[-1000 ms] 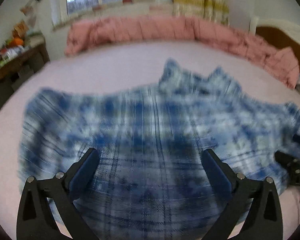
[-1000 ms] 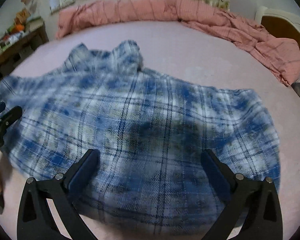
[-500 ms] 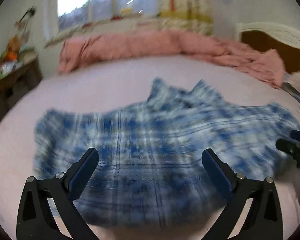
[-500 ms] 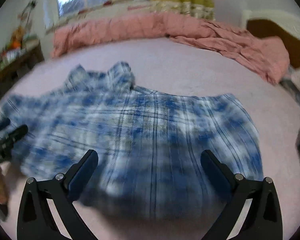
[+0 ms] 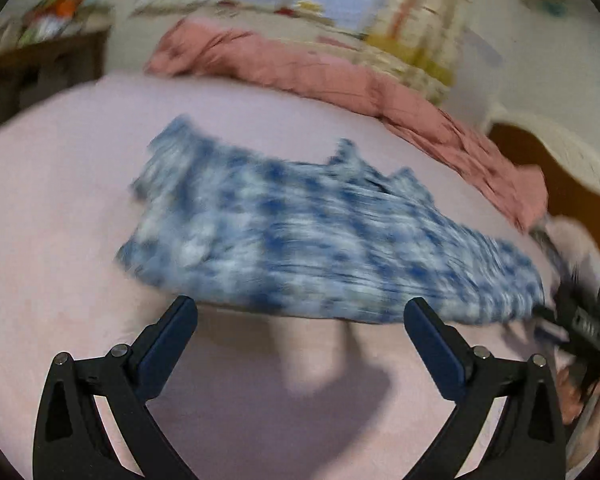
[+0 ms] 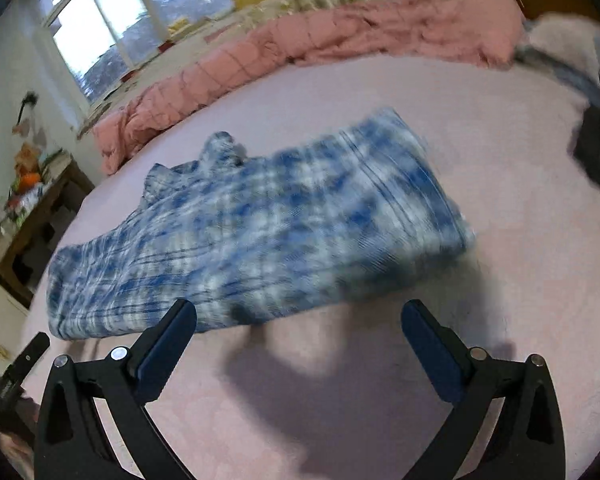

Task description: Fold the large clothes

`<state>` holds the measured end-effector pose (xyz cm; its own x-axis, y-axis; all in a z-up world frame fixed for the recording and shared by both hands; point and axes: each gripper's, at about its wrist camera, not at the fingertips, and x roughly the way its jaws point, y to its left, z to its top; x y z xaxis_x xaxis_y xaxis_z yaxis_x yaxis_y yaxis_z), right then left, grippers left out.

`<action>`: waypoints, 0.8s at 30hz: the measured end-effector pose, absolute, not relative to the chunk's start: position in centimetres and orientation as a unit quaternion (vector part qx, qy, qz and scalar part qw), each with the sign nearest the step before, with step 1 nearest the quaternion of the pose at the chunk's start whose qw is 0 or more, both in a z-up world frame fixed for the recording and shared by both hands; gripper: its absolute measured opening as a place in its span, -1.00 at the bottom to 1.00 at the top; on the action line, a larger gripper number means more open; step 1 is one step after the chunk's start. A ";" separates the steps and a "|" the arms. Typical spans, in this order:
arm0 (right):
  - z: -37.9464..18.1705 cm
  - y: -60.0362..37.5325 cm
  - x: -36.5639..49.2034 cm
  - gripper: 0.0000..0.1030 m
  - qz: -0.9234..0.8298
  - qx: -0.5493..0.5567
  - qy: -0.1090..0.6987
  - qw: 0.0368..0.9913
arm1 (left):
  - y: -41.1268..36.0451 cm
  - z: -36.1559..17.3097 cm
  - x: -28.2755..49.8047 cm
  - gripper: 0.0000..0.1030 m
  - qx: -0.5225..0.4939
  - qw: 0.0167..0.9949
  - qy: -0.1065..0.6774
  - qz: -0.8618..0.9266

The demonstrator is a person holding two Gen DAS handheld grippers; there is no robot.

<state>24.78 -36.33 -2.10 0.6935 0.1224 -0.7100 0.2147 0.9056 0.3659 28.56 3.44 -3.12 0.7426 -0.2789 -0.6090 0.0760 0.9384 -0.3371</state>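
A blue and white plaid shirt [image 5: 300, 236] lies folded on the pale pink bed sheet [image 5: 60, 280], collar toward the far side. Both views are motion-blurred. My left gripper [image 5: 300, 320] is open, held just short of the shirt's near edge with nothing between its fingers. The right gripper [image 6: 298, 322] is open too, above the sheet in front of the shirt [image 6: 252, 232]. The other gripper shows as a dark shape at the right edge of the left wrist view and at the lower left of the right wrist view.
A rumpled pink quilt [image 5: 340, 80] runs along the far side of the bed under a window [image 6: 112, 20]. A cluttered wooden table [image 6: 32, 208] stands at the left. A wooden headboard [image 5: 548, 168] is at the right.
Both grippers have pulled back from over the shirt toward the near side; the shirt now lies farther ahead and looks narrower, folded. The views have tilted.
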 end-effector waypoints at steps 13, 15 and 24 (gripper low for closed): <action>-3.7 -40.8 26.4 0.73 -0.041 0.310 0.355 0.881 | 8.2 -5.8 32.6 0.97 -0.279 0.880 0.374 -0.084; -3.6 -41.3 26.5 0.61 -0.064 0.311 0.353 0.880 | 8.5 -5.8 33.3 0.97 -0.284 0.883 0.366 -0.075; -4.0 -43.8 28.3 -0.31 -0.121 0.312 0.343 0.877 | 9.5 -5.2 32.8 -0.89 -0.282 0.894 0.345 -0.044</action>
<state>28.29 -43.76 -4.02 0.7348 0.0027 -0.6782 0.4266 0.7756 0.4653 32.81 9.52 -5.24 0.7584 -0.2740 -0.5914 -0.1154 0.8366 -0.5356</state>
